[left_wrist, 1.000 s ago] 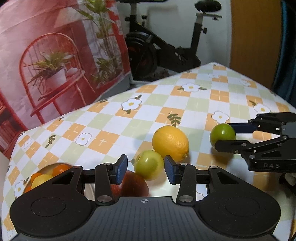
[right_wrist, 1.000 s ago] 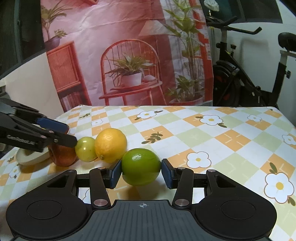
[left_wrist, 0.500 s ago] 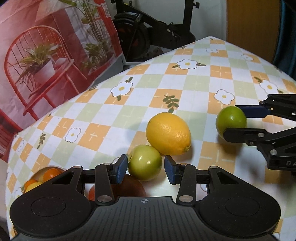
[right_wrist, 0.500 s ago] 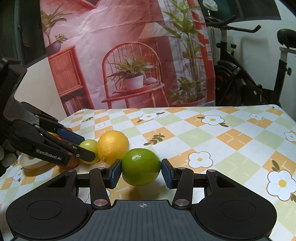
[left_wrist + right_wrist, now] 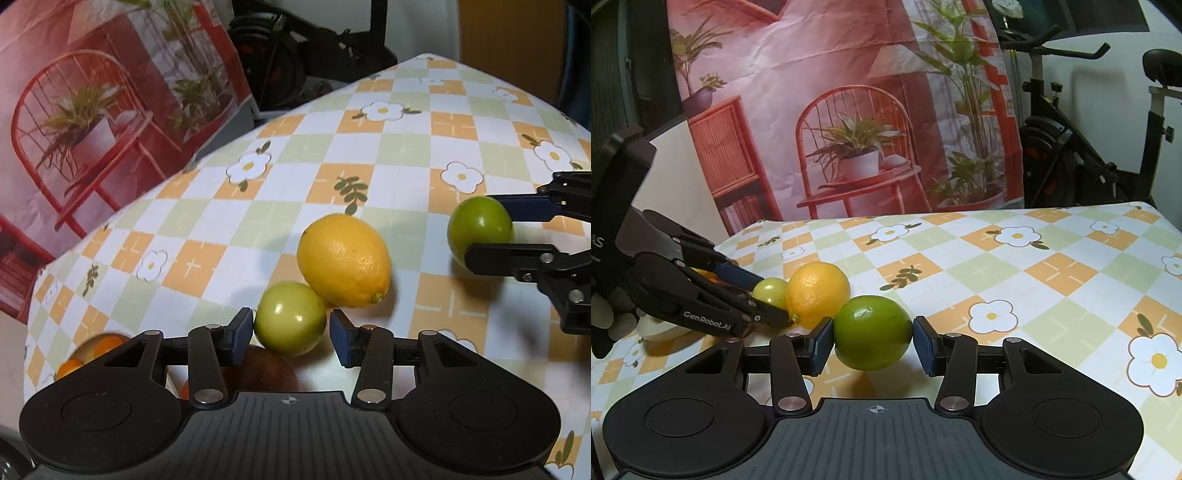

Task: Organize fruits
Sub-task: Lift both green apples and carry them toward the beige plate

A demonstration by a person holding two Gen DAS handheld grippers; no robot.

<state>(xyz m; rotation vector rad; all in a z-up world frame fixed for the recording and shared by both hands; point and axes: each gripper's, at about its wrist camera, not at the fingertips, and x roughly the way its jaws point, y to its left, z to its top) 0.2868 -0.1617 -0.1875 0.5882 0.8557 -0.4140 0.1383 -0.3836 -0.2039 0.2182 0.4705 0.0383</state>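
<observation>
My left gripper (image 5: 291, 330) is open around a small green-yellow fruit (image 5: 290, 323) on the tablecloth; its left pad touches the fruit and the right pad stands just off it. A yellow lemon (image 5: 343, 260) lies against that fruit. A dark red fruit (image 5: 266, 373) lies just under the gripper. My right gripper (image 5: 873, 338) is shut on a green lime (image 5: 872, 332); the lime also shows at the right of the left wrist view (image 5: 479, 229). The left gripper also shows in the right wrist view (image 5: 757, 295).
A bowl with orange fruits (image 5: 88, 350) stands at the table's left edge; its pale rim shows in the right wrist view (image 5: 661, 326). The checked flowered tablecloth (image 5: 1034, 280) stretches to the right and back. A printed backdrop (image 5: 849, 110) and an exercise bike (image 5: 1089, 147) stand behind the table.
My left gripper has moved forward and tilted down over the small green-yellow fruit, which now sits between its pads. The right gripper has kept its hold on the lime.
</observation>
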